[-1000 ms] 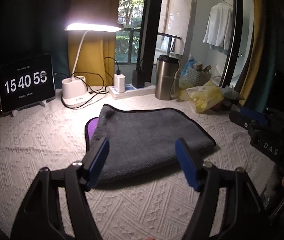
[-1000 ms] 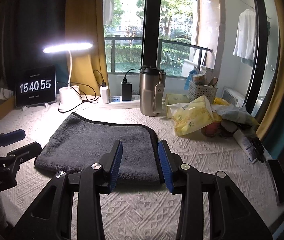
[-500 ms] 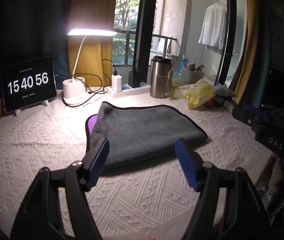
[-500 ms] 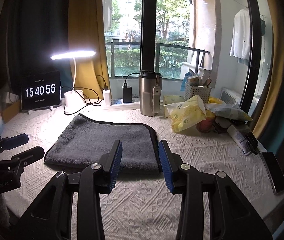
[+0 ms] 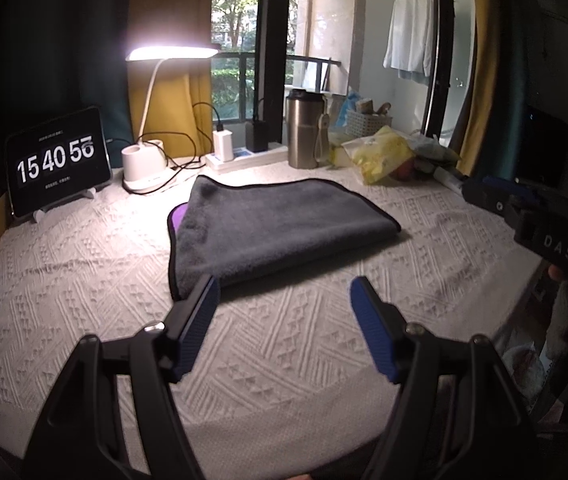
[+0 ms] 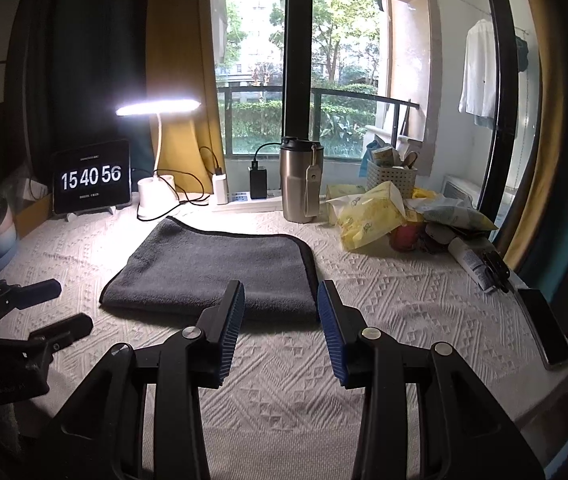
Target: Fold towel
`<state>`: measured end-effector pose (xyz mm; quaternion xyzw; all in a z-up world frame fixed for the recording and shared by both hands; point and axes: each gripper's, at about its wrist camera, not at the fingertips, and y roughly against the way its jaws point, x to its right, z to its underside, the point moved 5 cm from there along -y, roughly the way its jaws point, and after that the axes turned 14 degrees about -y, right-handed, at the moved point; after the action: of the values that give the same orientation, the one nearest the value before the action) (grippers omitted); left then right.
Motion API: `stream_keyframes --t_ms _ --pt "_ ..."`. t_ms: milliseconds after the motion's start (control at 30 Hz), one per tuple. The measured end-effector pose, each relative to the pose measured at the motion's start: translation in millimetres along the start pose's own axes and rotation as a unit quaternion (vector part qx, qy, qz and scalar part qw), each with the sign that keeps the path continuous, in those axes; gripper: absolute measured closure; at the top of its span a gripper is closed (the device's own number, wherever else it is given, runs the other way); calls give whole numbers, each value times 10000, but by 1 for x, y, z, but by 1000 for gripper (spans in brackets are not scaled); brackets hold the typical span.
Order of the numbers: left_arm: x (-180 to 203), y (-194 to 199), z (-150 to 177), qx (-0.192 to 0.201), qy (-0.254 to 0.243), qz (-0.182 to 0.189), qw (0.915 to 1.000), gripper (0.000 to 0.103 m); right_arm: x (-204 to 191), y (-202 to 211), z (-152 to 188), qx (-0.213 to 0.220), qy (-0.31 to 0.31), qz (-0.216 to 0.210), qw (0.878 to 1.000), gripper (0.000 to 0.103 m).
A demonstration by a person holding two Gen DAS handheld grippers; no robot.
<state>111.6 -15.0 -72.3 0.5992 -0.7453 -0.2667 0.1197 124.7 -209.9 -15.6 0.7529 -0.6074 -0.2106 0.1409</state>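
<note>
Bedspread (image 6: 404, 320), white and woven in diamond patterns, covers the whole work surface and gives the grey towel (image 6: 212, 268) a flat, clean place to lie. The towel sits in the middle of it, already doubled into a neat rectangle with its black-bound edges lined up, and in the left view a strip of purple (image 5: 176, 216) peeps out at its far left corner, probably the other face of the cloth. That tidy lie suggests the folding is done or nearly so. Along the far edge, by the window, the clutter is kept well apart from the towel: a tablet clock (image 6: 92, 178) at far left, a lit desk lamp (image 6: 156, 106) beside it, a steel flask (image 6: 300, 180) in the middle, and yellow bags (image 6: 368, 216) with a small basket (image 6: 390, 176) to the right. A phone (image 6: 544, 324) lies at the near right edge of the cover. The left tongs (image 5: 284, 312) hang above the bare cover on the near side of the towel, spread wide and holding nothing. The right tongs (image 6: 280, 312) hover likewise near the towel's near right corner, parted by a narrower gap and also empty, as if both were drawn clear so the cloth lies undisturbed.
</note>
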Motion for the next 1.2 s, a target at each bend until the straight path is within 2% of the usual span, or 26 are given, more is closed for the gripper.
stream_keyframes --t_ms 233,367,600,633,700,733,900,1000,1200 --pt "13 32 9 433 -107 -58 9990 33 -3 22 9 215 25 -51 9998 62" --pt "10 45 7 626 -42 -114 9980 33 -3 37 11 365 -22 -89 9993 51" --pt "7 63 0 918 -17 -109 9957 33 -4 70 15 730 -33 -153 9972 50" --pt "7 67 -1 976 -32 -154 9951 32 -4 75 16 781 -52 -169 9968 50" --pt "6 75 -4 1113 -31 -179 9936 15 -4 84 17 895 -83 -195 9958 50" --pt "6 79 -5 1179 -32 -204 9928 13 -4 87 16 934 -54 -194 9954 50" --pt "5 100 -14 1594 -88 -571 9855 12 -2 103 11 1167 40 -97 9931 48" --pt "1 105 -17 1683 1 -656 9836 11 0 107 8 1252 5 -110 9921 43" --pt "-3 110 -19 1775 10 -743 9813 11 -1 106 9 1251 -11 -176 9920 43"
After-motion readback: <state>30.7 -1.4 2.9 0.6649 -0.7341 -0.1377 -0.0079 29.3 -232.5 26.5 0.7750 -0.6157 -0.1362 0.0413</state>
